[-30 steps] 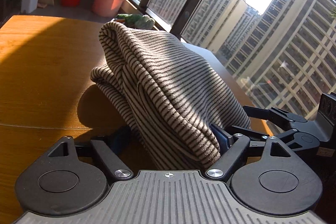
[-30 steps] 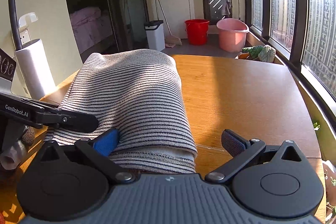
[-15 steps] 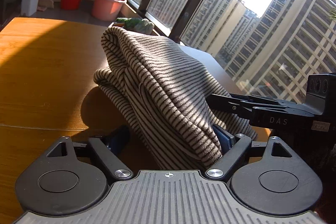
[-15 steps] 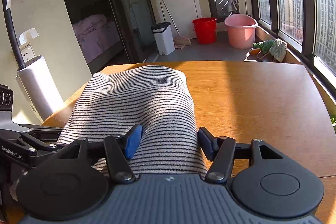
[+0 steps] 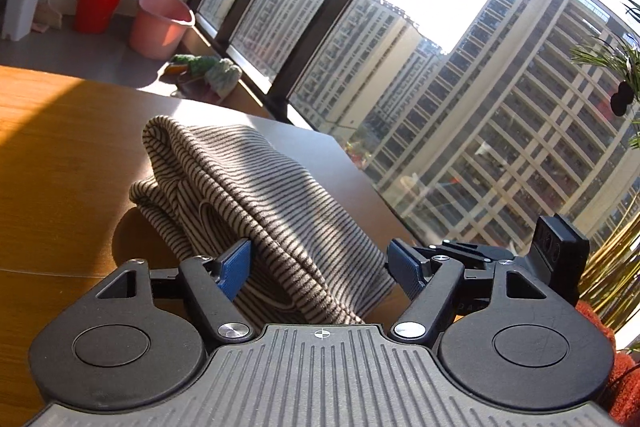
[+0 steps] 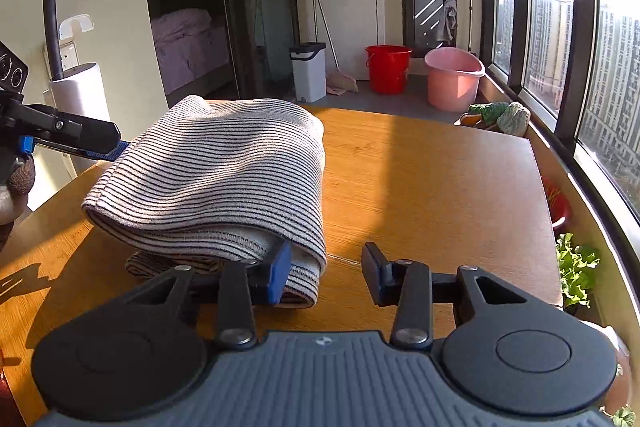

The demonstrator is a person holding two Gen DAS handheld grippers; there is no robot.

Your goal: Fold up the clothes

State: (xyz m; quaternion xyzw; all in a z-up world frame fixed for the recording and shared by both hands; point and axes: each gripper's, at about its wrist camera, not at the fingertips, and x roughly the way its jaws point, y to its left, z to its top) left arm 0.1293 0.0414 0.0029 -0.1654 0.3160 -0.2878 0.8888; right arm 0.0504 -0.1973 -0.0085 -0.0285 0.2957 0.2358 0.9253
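Observation:
A striped knit garment (image 6: 216,171) lies folded in a thick bundle on the wooden table (image 6: 432,187). It also shows in the left wrist view (image 5: 256,203). My right gripper (image 6: 326,273) is open at the garment's near right corner, its left pad (image 6: 279,273) touching the folded hem. My left gripper (image 5: 322,265) is open, its fingers straddling the garment's near end without pinching it. The left gripper also shows in the right wrist view (image 6: 76,137) at the garment's far left side. The right gripper's body shows in the left wrist view (image 5: 520,259).
A window wall runs along the table's right edge. A pink basin (image 6: 454,83), a red bucket (image 6: 387,69) and a white bin (image 6: 308,71) stand on the floor beyond the table. Rags (image 6: 500,115) lie on the sill. A white cylinder (image 6: 82,99) stands at the left. Plants (image 6: 576,267) sit beside the right edge.
Both grippers have opened and let go of the garment, which has dropped flat onto the table. Both have pulled back slightly toward its near edge.

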